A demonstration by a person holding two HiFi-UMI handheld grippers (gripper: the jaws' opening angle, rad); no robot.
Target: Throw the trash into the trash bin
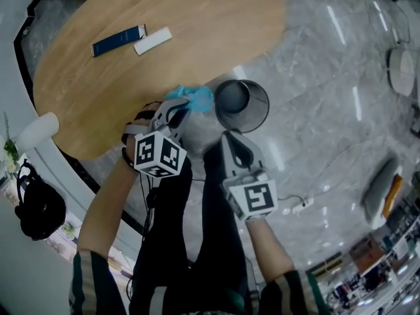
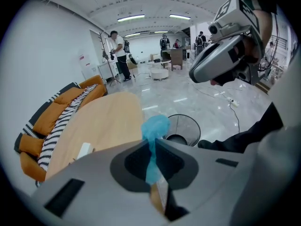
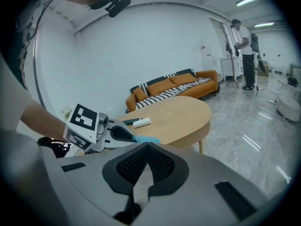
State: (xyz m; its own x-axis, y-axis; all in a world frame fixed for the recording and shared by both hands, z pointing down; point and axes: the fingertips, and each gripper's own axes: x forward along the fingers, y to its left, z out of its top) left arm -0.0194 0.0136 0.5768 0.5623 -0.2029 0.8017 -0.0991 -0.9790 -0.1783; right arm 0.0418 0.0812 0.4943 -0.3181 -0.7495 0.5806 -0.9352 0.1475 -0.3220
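Your left claw [image 1: 178, 110] is clamped on the blue trash [image 1: 197, 98], frame centre, at the desk [image 1: 216, 38] edge just beside the trash bin [image 1: 260, 109]. Your right claw [image 1: 230, 140] is closed, empty, below the bin.

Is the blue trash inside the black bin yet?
No, the blue trash is pinched between the jaws of the left gripper, up in the air beside the black bin.
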